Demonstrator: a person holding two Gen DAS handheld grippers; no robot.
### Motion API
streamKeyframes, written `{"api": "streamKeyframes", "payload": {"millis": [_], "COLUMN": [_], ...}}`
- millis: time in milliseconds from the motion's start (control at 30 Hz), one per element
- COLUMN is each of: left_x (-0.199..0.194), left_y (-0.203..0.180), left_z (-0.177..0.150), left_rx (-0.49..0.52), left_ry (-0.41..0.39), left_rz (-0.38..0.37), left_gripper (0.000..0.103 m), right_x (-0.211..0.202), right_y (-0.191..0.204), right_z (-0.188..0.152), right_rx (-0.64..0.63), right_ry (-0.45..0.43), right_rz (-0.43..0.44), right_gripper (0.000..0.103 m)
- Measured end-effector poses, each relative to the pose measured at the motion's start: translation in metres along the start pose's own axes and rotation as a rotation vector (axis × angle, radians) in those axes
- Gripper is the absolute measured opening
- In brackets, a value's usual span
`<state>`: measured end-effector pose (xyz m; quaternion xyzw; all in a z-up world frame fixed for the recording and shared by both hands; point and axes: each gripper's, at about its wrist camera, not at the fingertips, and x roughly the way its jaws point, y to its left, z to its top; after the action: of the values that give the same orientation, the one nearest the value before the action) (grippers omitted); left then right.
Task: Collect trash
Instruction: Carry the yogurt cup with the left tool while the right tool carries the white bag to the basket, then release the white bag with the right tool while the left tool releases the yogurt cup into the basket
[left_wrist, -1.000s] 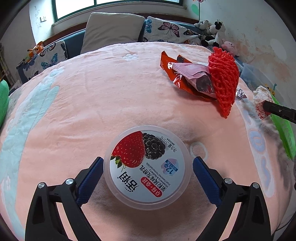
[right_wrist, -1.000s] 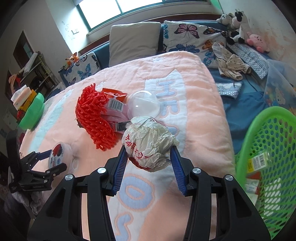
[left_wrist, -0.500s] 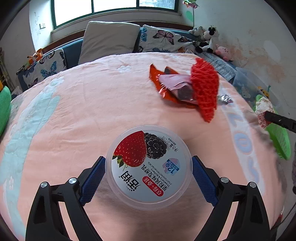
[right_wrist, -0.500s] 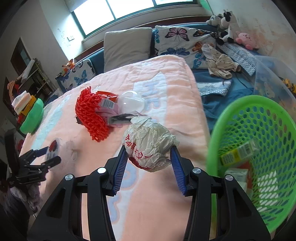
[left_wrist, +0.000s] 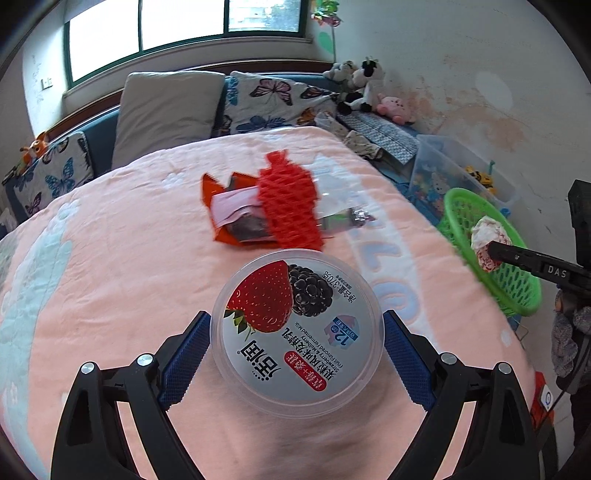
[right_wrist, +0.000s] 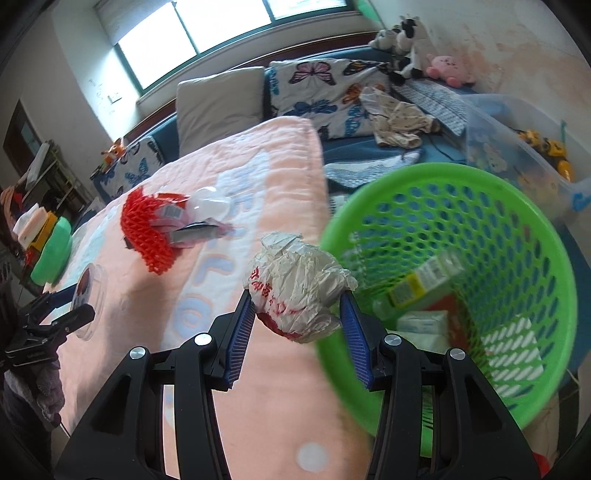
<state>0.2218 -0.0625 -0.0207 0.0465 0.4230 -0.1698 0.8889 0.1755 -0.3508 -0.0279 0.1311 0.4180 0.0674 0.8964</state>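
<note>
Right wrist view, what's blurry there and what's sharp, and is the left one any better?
Right wrist view: the green basket rim smears with motion blur, while the crumpled wrapper stays sharp. Left wrist view: the yogurt cup is crisp; the red foam net looks slightly blurred.

Daylight is pouring in through the window (left_wrist: 184, 33) behind the bed, and you are getting both views bright and evenly lit, though the panes are blowing out to plain white in the right wrist view. Shadows are staying soft: a faint one is lying on the pink blanket (left_wrist: 110, 258) under the yogurt tub (left_wrist: 295, 339). Motion blur is smearing the green basket (right_wrist: 461, 266) rim and the blanket's lettering (the nearer black claw arms are staying crisp). The fisheye lens is bending the walls and bed edge into curves, and dark vignetting is closing in on every corner.
</note>
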Motion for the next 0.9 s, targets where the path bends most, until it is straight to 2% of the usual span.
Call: {"api": "streamKeyframes", "payload": {"millis": [467, 833, 900], "left_x": [0.014, 0.023, 0.025], "left_y": [-0.082, -0.137, -0.147], "left_z": [0.031, 0.042, 0.043], "left_rx": [0.104, 0.173, 0.183], "left_ry": [-0.006, 0.010, 0.015], "left_rz": [-0.098, -0.161, -0.172], "left_gripper": [0.088, 0.088, 0.088], "right_x": [-0.039, -0.064, -0.070], "right_y": [-0.062, -0.085, -0.089], "right_z": [-0.010, -0.022, -0.026], "right_rx": [0.097, 0.137, 0.146], "right_ry": [-0.054, -0.080, -0.083], "right_rz": [-0.066, -0.094, -0.097], "right_gripper": [0.049, 0.049, 0.054]}}
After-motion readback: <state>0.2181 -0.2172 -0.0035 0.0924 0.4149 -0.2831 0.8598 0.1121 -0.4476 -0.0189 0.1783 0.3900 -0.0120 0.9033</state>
